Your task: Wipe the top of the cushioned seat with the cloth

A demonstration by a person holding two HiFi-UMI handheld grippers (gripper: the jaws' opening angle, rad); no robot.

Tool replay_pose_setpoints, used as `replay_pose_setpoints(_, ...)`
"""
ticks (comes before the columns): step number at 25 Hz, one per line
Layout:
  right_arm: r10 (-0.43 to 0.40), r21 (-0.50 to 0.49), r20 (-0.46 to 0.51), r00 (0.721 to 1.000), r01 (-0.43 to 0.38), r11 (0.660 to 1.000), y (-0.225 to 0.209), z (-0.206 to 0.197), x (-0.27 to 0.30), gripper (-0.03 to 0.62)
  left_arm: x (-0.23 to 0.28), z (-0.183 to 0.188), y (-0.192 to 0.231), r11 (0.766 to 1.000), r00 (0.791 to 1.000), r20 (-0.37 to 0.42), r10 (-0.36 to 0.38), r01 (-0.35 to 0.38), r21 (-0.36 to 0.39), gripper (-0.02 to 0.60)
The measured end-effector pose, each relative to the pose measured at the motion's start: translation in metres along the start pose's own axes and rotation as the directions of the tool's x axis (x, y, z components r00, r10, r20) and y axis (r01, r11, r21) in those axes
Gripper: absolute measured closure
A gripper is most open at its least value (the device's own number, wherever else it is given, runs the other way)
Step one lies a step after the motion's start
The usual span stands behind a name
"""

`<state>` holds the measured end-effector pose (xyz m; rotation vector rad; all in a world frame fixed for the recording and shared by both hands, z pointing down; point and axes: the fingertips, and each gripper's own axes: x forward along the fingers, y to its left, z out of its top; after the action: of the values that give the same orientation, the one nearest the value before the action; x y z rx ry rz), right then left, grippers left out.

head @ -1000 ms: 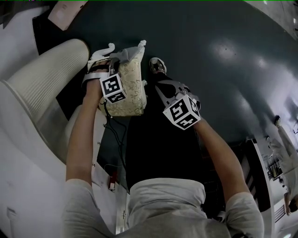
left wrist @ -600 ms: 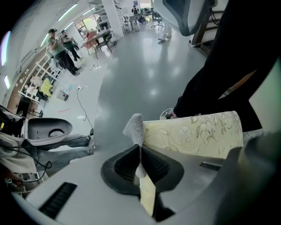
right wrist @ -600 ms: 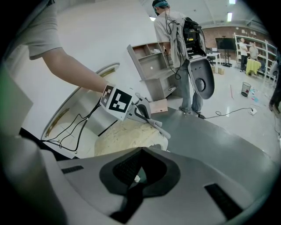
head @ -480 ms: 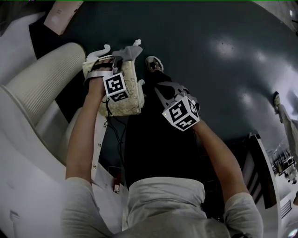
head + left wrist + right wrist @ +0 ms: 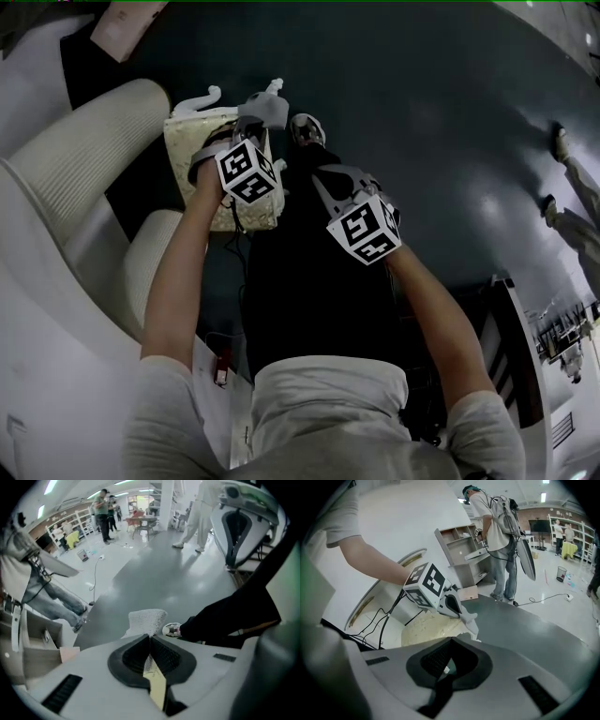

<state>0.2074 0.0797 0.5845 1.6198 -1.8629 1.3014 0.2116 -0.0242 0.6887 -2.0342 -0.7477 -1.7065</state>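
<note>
Left gripper point(image 5: 150, 640) clamped on cream cloth point(image 5: 190, 142) (near ribbed white cushioned seat point(image 5: 89, 150)); right gripper point(image 5: 448, 644) jaws fully closed, nothing held

A dark grey floor point(image 5: 422, 141) spreads wide, and a pale beige card point(image 5: 127, 26) lies on it. Black cables point(image 5: 387, 617) hang in loose loops. A grey cabinet point(image 5: 461, 550) with open compartments stands just beside a person in jeans point(image 5: 499, 531), and a thin cord point(image 5: 541, 601) runs across the floor behind them. Farther off are shelves point(image 5: 574, 531), a small bin point(image 5: 561, 573) and two standing people point(image 5: 102, 513).
</note>
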Motion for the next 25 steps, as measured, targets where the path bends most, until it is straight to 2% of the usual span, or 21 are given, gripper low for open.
replay_pose_setpoints(3,0.008,0.0,-0.006,1.0,-0.008,1.0,-0.001,0.0,0.004,0.585,0.0,-0.001,-0.002,0.986,0.999,0.045,-0.025,0.033,-0.164,0.555)
replay_pose_setpoints(5,0.011,-0.004,-0.012,1.0,-0.011,1.0,-0.002,0.0,0.006,0.585,0.0,0.0,-0.002,0.964,0.996,0.077,-0.038,0.056,-0.259,0.555)
replay_pose_setpoints(8,0.015,-0.009,-0.017,1.0,-0.015,1.0,-0.002,0.004,0.007,0.585,-0.002,0.001,-0.001,0.929,0.992,0.115,-0.047,0.086,-0.36,0.555)
replay_pose_setpoints(10,0.018,-0.002,-0.015,1.0,-0.018,1.0,-0.001,0.005,0.007,0.585,-0.003,0.001,-0.005,0.909,0.99,0.132,-0.053,0.103,-0.404,0.555)
replay_pose_setpoints(12,0.009,-0.006,-0.015,1.0,-0.009,1.0,-0.004,0.006,0.007,0.585,-0.003,0.001,-0.009,0.899,0.989,0.14,-0.057,0.112,-0.424,0.555)
replay_pose_setpoints(13,-0.003,-0.031,-0.014,1.0,0.003,1.0,-0.008,0.008,0.008,0.585,-0.003,0.001,-0.01,0.898,0.989,0.138,-0.054,0.109,-0.426,0.555)
replay_pose_setpoints(15,-0.041,-0.159,-0.017,0.999,0.038,0.987,-0.016,0.013,0.013,0.583,-0.004,-0.001,-0.01,0.903,0.99,0.133,-0.045,0.097,-0.418,0.555)
replay_pose_setpoints(16,-0.065,-0.251,-0.024,0.998,0.057,0.966,-0.021,0.016,0.017,0.583,-0.005,-0.002,-0.01,0.907,0.99,0.132,-0.041,0.092,-0.412,0.555)
replay_pose_setpoints(18,-0.107,-0.426,-0.043,0.993,0.079,0.901,-0.028,0.021,0.031,0.578,-0.008,-0.003,-0.01,0.915,0.991,0.132,-0.036,0.086,-0.394,0.555)
replay_pose_setpoints(19,-0.116,-0.494,-0.053,0.992,0.075,0.866,-0.03,0.023,0.039,0.55,-0.009,-0.003,-0.01,0.921,0.991,0.132,-0.036,0.084,-0.381,0.555)
replay_pose_setpoints(21,-0.113,-0.6,-0.079,0.991,0.043,0.799,-0.029,0.025,0.057,0.478,-0.012,-0.005,-0.013,0.933,0.991,0.133,-0.035,0.08,-0.352,0.555)
replay_pose_setpoints(25,-0.078,-0.737,-0.14,0.987,-0.051,0.674,-0.015,0.021,0.093,0.409,-0.014,-0.011,-0.018,0.951,0.99,0.133,-0.039,0.077,-0.299,0.555)
